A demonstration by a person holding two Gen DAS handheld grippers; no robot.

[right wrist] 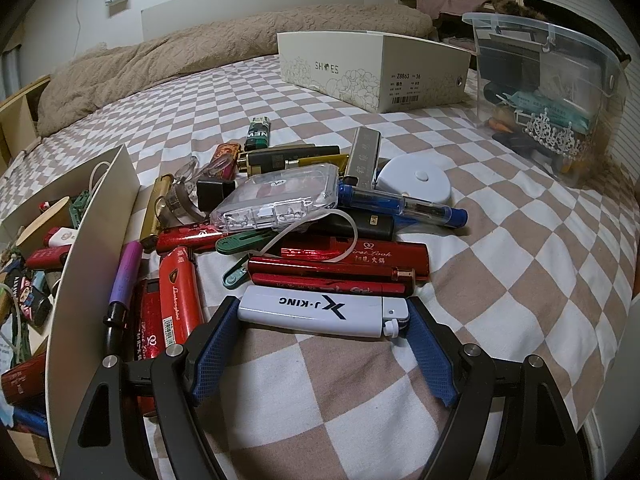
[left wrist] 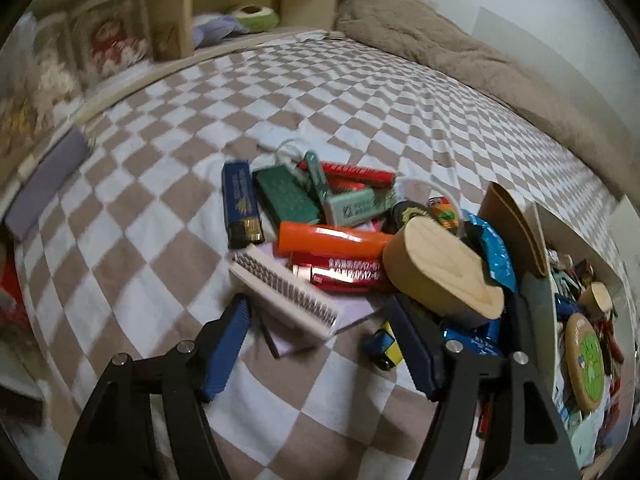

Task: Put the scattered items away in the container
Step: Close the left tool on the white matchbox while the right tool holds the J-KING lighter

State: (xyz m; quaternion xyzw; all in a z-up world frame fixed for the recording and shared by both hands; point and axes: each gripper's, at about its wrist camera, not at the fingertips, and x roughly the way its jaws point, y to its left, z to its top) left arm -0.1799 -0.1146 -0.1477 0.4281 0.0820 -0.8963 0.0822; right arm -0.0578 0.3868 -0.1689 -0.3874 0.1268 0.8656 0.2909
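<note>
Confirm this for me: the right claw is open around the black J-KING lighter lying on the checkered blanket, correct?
Not quite: the J-KING lighter is white with dark lettering, not black. The right wrist view shows it. The rest holds: the right claw is open around it, and it lies on the checkered blanket.

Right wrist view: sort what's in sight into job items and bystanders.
Part of the job:
- white J-KING lighter, between the right gripper fingers
- red lighters
- clear plastic case
- blue pen
- open cardboard container on the left

Just lying about:
- shoe box
- clear tub with a tiara
- beige blanket
</note>
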